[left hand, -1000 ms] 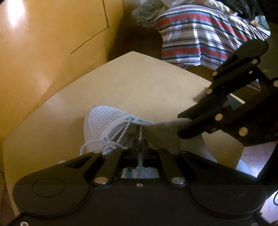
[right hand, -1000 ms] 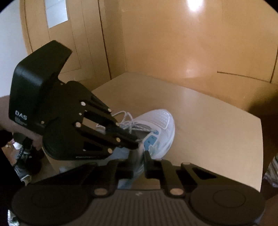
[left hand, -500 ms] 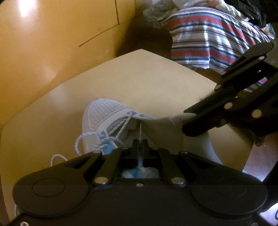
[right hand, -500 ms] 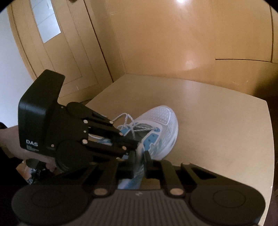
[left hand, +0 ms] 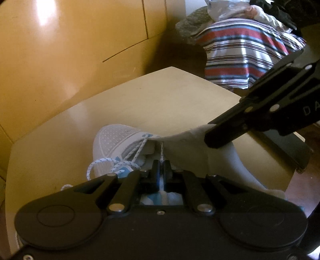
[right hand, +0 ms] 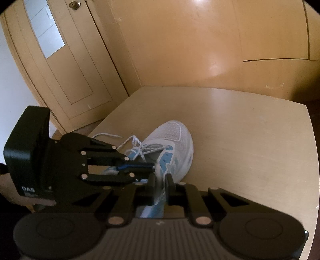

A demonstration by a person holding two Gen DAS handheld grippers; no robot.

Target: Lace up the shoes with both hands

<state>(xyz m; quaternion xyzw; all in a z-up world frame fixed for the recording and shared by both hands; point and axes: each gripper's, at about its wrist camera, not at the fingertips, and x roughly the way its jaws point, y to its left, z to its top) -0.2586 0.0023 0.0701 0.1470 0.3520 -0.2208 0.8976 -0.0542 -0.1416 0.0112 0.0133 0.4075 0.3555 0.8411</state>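
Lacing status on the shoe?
Done: lace crosses the lowest eyelets near the toe of the shoe. In hand: left tool is shut on a lace strand; right tool grips the grey tongue, pulling it aside. Left: upper eyelets look unthreaded, a loose end lies on the table, no bow.

Pale wooden table [right hand: 250, 130] with rounded corners, pushed close to glossy yellow-brown wall panelling [right hand: 180, 46]. Bright glare of light [left hand: 47, 14] on the panelling, a thin dark seam [left hand: 128, 50] running through it. Panelled door [right hand: 66, 66] in the same tone off the table's far left corner, with a round knob [right hand: 73, 4] and a pale glass pane [right hand: 47, 30]. Beyond the table's right edge, dark floor [left hand: 180, 58] and a striped cloth [left hand: 240, 58] in red, blue and white draped over something, with crumpled fabric [left hand: 230, 10] piled on top.
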